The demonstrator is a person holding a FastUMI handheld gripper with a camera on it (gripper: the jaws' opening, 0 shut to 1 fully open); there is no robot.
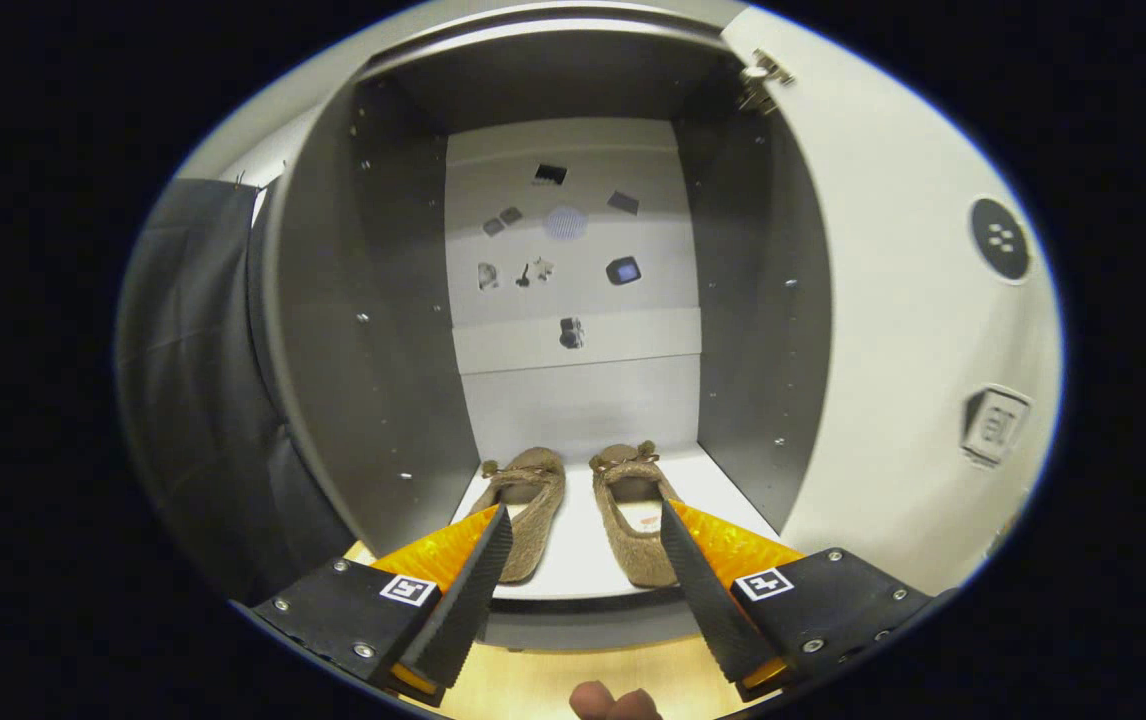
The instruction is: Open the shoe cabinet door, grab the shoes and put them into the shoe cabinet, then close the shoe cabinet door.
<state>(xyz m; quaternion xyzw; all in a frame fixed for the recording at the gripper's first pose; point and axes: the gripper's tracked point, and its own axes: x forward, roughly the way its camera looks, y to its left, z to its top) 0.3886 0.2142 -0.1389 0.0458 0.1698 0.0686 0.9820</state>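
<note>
Claw: the claw [583, 560] stands wide apart with nothing held; each finger tip overlaps the outer side of one shoe in the view, and whether it touches cannot be told.
Shoes: the pair of brown fuzzy shoes [583, 510] lies side by side on the cabinet's bottom shelf [573, 570], heels at the shelf's front edge, toes pointing toward the back panel.
Cabinet: the shoe cabinet [373, 330] is open, with dark side walls and a pale back panel [573, 340].
Door: the cabinet door [903, 300] is swung out past the right finger, its hinge [761, 78] near the top corner.
Stage, as judged: the shoes look placed, so backing out and closing the door is what remains.
Risk one: if the fingers do rest on the shoes, pulling back could drag a heel over the front edge of the shelf; the cause would be a retreat made without clearing the fuzzy uppers.
Risk two: the heels lie so near the front edge that the door may press on them as it shuts and stay ajar, or push one shoe crooked.
Risk three: swinging toward the door with the fingers this wide could knock the right wall or the door's edge.
Hedge: the fisheye bend makes the gap between heels and front edge hard to judge.
Foreground: fingertips of a person's hand [615, 702] show below the claw, above a wooden surface [533, 685].
</note>
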